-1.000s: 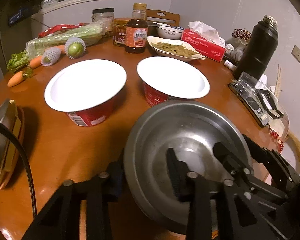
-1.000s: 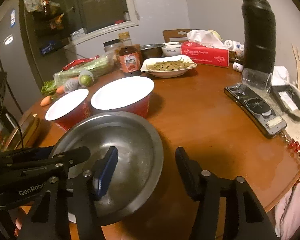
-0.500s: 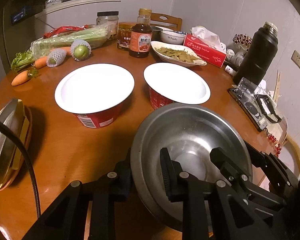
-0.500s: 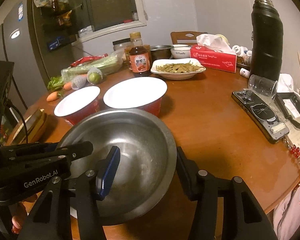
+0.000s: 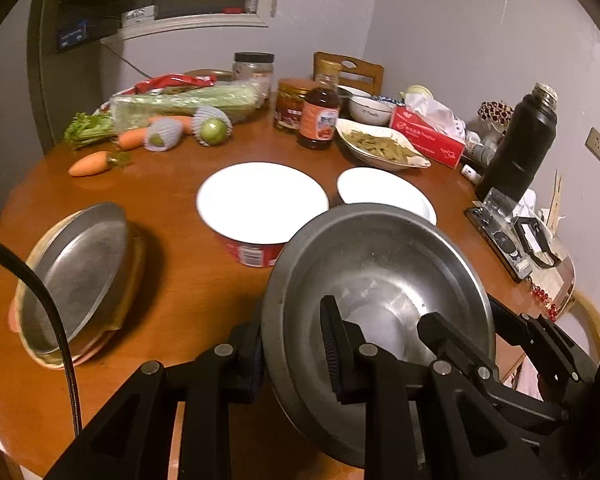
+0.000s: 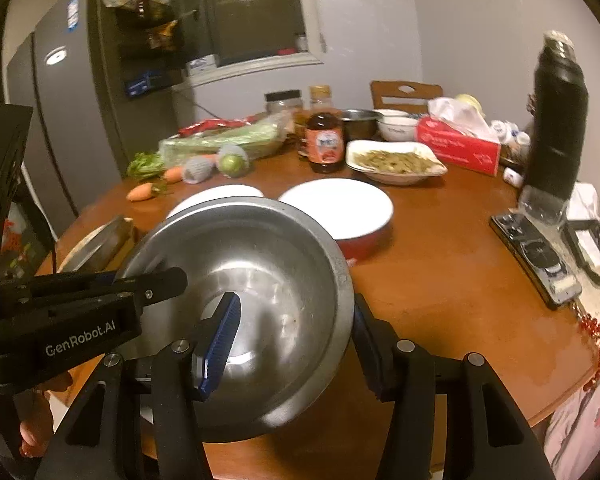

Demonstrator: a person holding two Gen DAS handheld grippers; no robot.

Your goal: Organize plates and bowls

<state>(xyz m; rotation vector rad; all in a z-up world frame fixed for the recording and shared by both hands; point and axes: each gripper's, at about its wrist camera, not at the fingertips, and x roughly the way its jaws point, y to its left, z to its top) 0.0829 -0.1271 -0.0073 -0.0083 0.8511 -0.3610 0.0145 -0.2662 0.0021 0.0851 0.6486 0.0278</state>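
While my left gripper (image 5: 296,348) pinches the steel bowl's (image 5: 380,272) near rim above the tabletop (image 5: 180,264), I should keep it level; from the right wrist, my right gripper (image 6: 296,340) clamps the bowl's opposite rim, matching height.

The words "GenRobot.AI" stand in white letters on the side of the left gripper (image 6: 162,286), just left of the steel bowl (image 6: 268,280). The sauce bottle (image 6: 325,145), behind the steel bowl, has a label, and so does the red tissue box (image 6: 458,147), but their print is too blurry to read.
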